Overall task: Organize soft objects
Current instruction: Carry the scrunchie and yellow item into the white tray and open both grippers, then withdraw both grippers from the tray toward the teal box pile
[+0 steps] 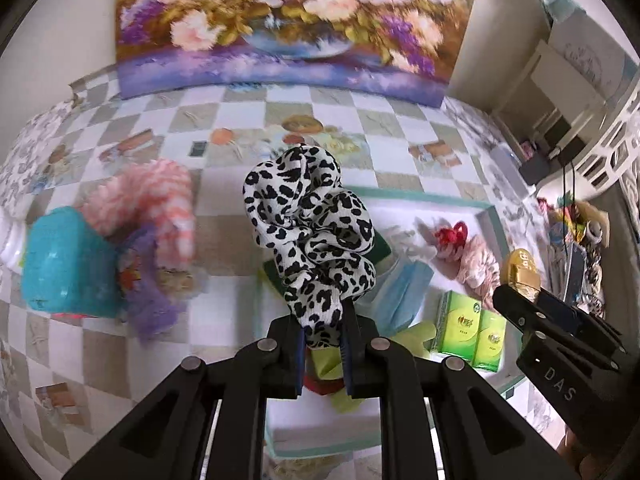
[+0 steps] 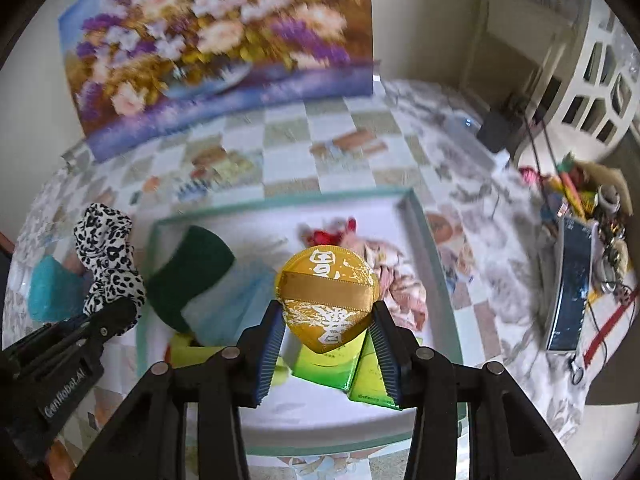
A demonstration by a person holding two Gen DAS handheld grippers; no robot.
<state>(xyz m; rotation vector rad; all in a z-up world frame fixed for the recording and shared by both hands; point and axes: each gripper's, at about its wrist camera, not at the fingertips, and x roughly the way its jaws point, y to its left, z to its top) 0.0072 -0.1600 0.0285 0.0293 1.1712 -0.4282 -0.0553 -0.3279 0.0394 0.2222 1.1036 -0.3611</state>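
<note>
So the left gripper [image 1: 323, 344] is clamped tight on the tail end of a leopard scrunchie [image 1: 312, 232], which bunches up above the fingers and hangs over the near left corner of the tray [image 2: 424, 236]. The right gripper [image 2: 328, 344] has a gold puff [image 2: 326, 300] between its blue pads, and the pads look like they're pressing its sides, so it's gripped, held over the front middle of the tray.

Inside the tray: two green tissue packs [image 2: 340, 372] right under the puff, a blue mask [image 1: 400, 292] and a dark green sponge [image 2: 192, 276] toward the tray's left side, a pink scrunchie [image 2: 400, 284] toward its right side, and a red clip [image 1: 452, 236] behind that, nearer the back edge. There's also something yellow-green at the front left of the tray, can't tell what it is.

Left of the tray, on the checkered tablecloth [image 1: 224, 240], there's a teal sponge [image 1: 68, 260] with a purple fuzzy thing [image 1: 152, 296] touching it and a pink striped fuzzy thing [image 1: 160, 200] just behind. A flower painting [image 1: 288, 20] leans against the wall behind the tray. Right of the tray, past the table edge, is a blurry pile of clutter.
</note>
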